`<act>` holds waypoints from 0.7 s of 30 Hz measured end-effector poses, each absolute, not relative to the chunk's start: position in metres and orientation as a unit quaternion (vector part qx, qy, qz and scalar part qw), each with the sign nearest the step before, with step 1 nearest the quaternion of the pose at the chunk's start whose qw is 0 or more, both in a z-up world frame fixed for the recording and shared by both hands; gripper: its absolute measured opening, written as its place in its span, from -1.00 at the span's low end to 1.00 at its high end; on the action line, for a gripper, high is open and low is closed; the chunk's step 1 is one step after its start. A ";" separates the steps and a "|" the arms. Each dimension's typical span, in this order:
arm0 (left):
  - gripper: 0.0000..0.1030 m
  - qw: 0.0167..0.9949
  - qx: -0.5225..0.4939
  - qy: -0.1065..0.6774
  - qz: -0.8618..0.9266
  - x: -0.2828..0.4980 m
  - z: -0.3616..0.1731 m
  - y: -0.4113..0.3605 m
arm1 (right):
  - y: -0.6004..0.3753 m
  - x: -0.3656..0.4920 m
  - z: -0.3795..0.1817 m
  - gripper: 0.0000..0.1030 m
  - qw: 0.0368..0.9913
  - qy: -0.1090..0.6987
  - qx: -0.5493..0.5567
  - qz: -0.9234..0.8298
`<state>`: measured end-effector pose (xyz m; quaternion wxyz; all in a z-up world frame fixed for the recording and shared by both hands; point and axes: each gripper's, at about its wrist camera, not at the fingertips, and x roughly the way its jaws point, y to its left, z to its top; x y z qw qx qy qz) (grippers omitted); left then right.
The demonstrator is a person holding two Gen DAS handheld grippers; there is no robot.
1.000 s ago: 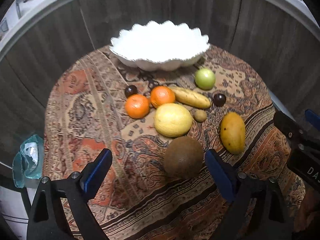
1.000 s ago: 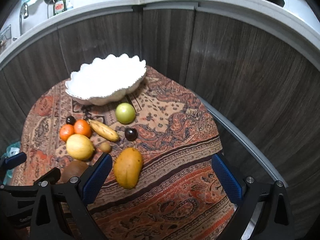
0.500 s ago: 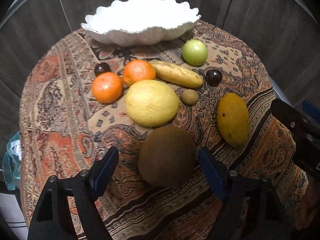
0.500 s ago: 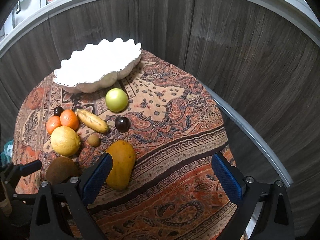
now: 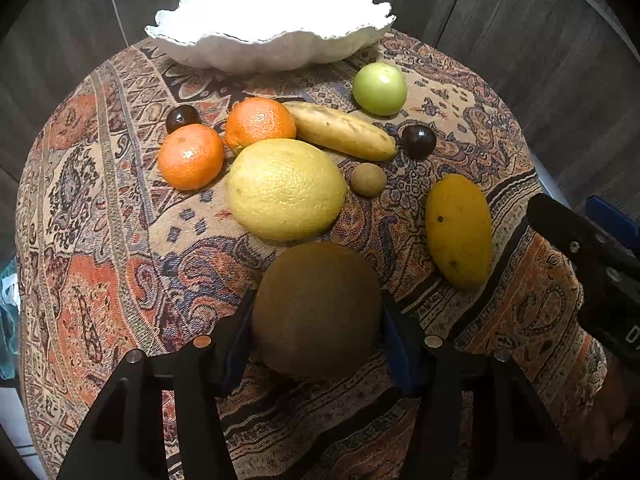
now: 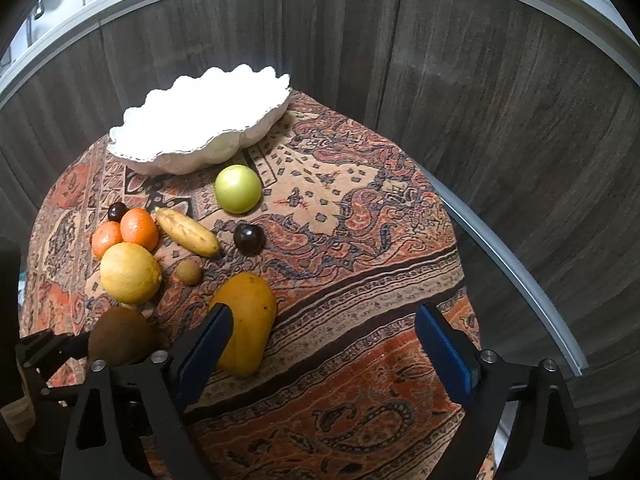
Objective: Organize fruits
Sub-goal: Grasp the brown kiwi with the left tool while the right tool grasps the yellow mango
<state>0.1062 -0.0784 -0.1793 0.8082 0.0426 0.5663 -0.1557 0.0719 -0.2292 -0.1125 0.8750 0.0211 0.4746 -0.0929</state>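
My left gripper has closed its blue pads against both sides of a large brown round fruit resting on the patterned cloth; the fruit also shows in the right wrist view. Behind it lie a big yellow citrus, two oranges, a banana, a green apple, two dark plums, a small brown fruit and a mango. A white scalloped bowl stands at the back. My right gripper is open and empty above the cloth, its left pad beside the mango.
The round table is draped in a paisley cloth and stands against dark wood-panelled walls. A metal rail runs past its right edge. A teal bag hangs at the far left below the table.
My left gripper moved forward and down over the brown fruit and its pads closed in onto it. My right gripper moved slightly closer to the table, staying open.
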 end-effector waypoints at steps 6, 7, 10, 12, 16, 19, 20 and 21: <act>0.09 0.816 0.026 0.558 -0.148 0.104 -0.165 -0.063 | -0.221 0.078 -0.113 0.74 0.877 0.474 0.016 -0.081; 0.09 0.817 0.023 0.557 -0.146 0.103 -0.162 -0.058 | -0.219 0.080 -0.114 0.74 0.877 0.475 0.016 -0.078; 0.09 0.822 0.019 0.553 -0.134 0.102 -0.156 -0.046 | -0.212 0.087 -0.118 0.74 0.875 0.479 0.012 -0.066; 0.09 0.825 0.018 0.551 -0.126 0.102 -0.154 -0.038 | -0.206 0.093 -0.124 0.73 0.872 0.486 0.013 -0.056; 0.09 0.832 0.019 0.544 -0.110 0.102 -0.151 -0.025 | -0.196 0.102 -0.141 0.56 0.863 0.504 0.008 -0.045; 0.09 0.835 0.015 0.541 -0.101 0.103 -0.151 -0.020 | -0.190 0.107 -0.152 0.45 0.854 0.519 0.006 -0.044; 0.09 0.836 0.015 0.540 -0.098 0.102 -0.151 -0.018 | -0.189 0.107 -0.155 0.44 0.852 0.521 0.006 -0.044; 0.09 0.836 0.015 0.540 -0.098 0.103 -0.151 -0.019 | -0.188 0.107 -0.157 0.43 0.852 0.522 0.004 -0.045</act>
